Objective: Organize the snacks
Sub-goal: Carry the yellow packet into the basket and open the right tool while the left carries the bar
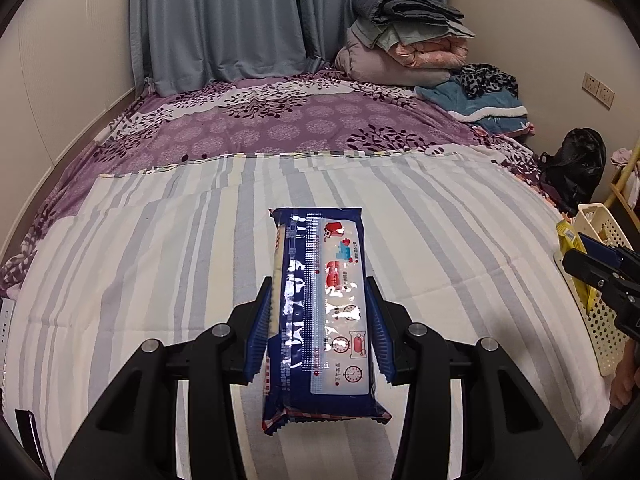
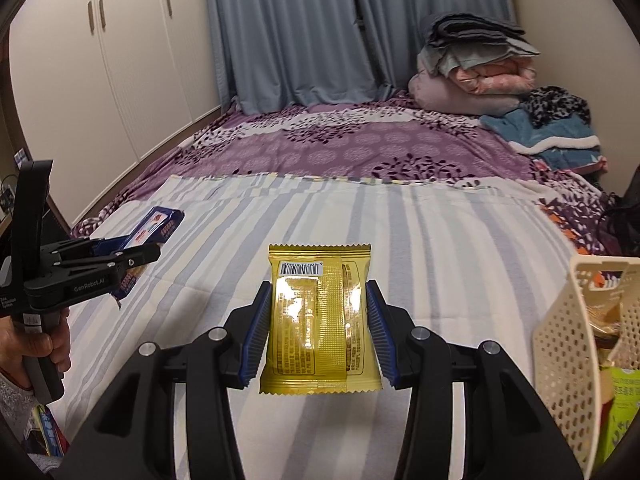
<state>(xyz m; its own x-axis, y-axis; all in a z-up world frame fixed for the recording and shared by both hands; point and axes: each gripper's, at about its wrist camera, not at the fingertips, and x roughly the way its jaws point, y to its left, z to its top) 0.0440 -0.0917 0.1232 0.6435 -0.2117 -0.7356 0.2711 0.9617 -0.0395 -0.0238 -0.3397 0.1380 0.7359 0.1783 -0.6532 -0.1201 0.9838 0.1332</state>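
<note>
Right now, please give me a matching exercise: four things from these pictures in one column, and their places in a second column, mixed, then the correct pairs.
Things:
1. blue packet
2. gold packet
3. basket
4. folded bedding

Places:
A. at the far end of the bed, by the curtains
B. in the right gripper
C. at the bed's right edge
D. in the left gripper

Pairs: 1-D, 2-B, 3-C, 4-A

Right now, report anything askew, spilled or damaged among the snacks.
Nothing stands out. The long blue snack packet sits intact in the left gripper, the gold foil packet intact in the right gripper, and the cream perforated basket stands upright on the striped bedcover.
</note>
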